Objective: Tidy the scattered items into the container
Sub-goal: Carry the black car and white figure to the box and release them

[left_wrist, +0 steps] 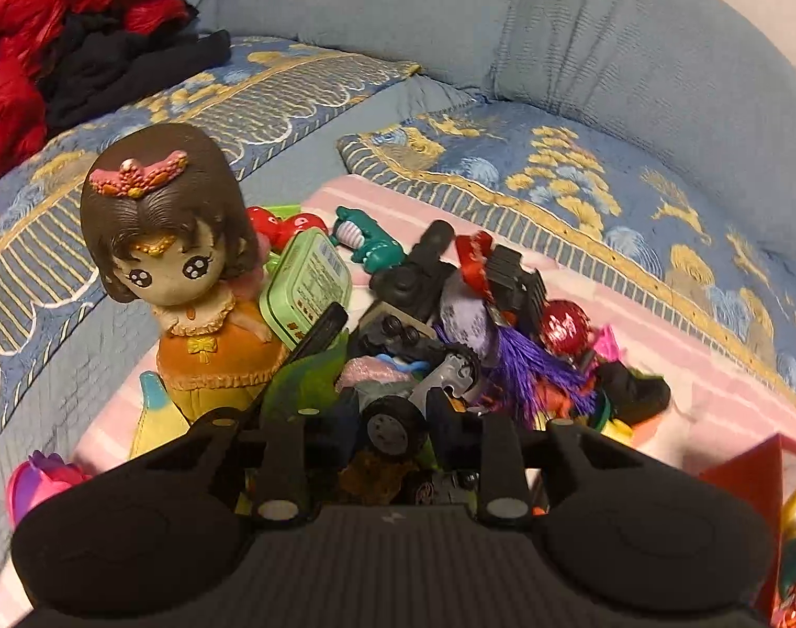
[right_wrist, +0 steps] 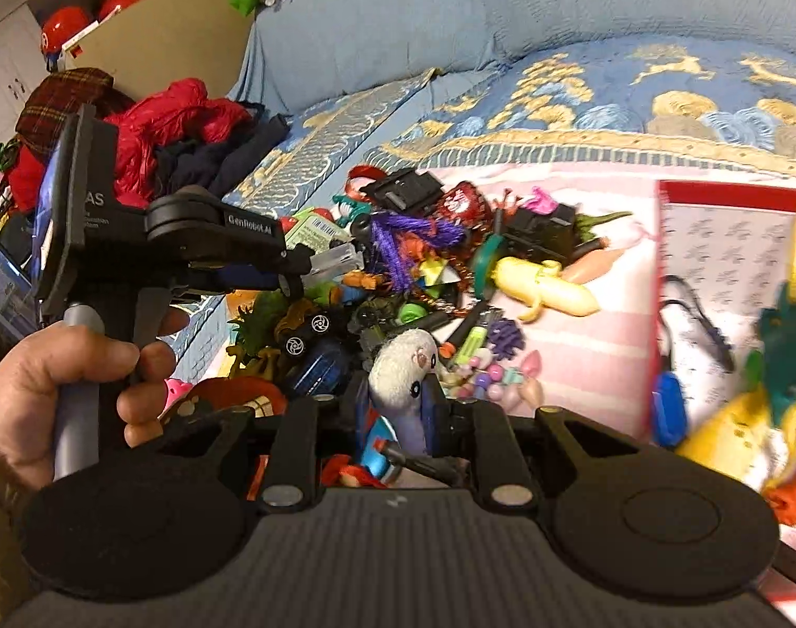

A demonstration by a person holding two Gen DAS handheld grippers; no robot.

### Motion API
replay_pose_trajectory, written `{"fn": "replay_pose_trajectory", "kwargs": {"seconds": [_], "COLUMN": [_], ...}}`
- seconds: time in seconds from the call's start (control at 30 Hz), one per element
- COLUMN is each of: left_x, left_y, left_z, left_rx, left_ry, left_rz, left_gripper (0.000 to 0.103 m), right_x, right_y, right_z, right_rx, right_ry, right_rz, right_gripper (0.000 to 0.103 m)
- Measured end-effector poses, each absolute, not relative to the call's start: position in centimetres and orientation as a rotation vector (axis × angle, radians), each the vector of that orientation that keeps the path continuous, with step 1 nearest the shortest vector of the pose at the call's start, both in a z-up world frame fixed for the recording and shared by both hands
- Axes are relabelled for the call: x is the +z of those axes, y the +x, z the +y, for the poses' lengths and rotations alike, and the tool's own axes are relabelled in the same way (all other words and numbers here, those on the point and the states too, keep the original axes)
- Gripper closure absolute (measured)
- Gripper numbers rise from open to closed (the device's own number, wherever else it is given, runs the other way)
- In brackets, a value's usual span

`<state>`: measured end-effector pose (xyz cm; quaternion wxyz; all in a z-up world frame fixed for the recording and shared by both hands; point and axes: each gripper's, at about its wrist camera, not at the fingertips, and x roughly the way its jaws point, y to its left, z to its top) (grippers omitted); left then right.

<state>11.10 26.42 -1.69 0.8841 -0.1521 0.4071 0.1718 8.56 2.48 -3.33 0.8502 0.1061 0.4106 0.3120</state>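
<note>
Toys [left_wrist: 450, 335] lay heaped on a pink cloth [left_wrist: 659, 366] spread over the blue sofa [left_wrist: 398, 15]. From my left wrist, my left gripper [left_wrist: 392, 413] had its jaws drawn close around a small wheeled toy car [left_wrist: 392, 424] at the near edge of the heap; I could not tell whether the pads pressed it. A big-headed doll [left_wrist: 188, 272] stood upright just left, a green tin [left_wrist: 309, 282] leaning beside her. From my right wrist, my right gripper [right_wrist: 398, 408] was clamped narrow on a white plush [right_wrist: 403, 366], held above the pile. The red-rimmed box [right_wrist: 722, 261] sat on the cloth to the right, a few things already inside. My left hand [right_wrist: 57, 382] gripped its handle at the left.
</note>
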Motion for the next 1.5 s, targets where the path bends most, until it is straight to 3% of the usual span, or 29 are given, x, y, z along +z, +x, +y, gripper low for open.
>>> {"fn": "replay_pose_trajectory", "kwargs": {"seconds": [0.37,0.77,1.17,1.5], "left_x": [3.1,6.7,5.6,2.9], "left_y": [6.9,4.8,6.4,7.7], "left_z": [24.5,10.1,1.4,0.1], "left_rx": [0.304,-0.026,-0.202,-0.137], "left_ry": [-0.434,-0.377,-0.286,-0.214], "left_rz": [0.713,0.663,0.737,0.841], "left_gripper": [0.074,0.074,0.074,0.074], "right_x": [-0.7,1.6,-1.3,-2.3], "right_y": [5.7,3.5,5.4,5.7], "right_z": [-2.7,-13.8,-20.0,-20.9], "right_rx": [0.632,0.376,0.2,0.191], "right_ry": [0.286,0.305,0.365,0.342], "right_rz": [0.796,0.678,0.714,0.75], "right_gripper": [0.085,0.085,0.083,0.075]}}
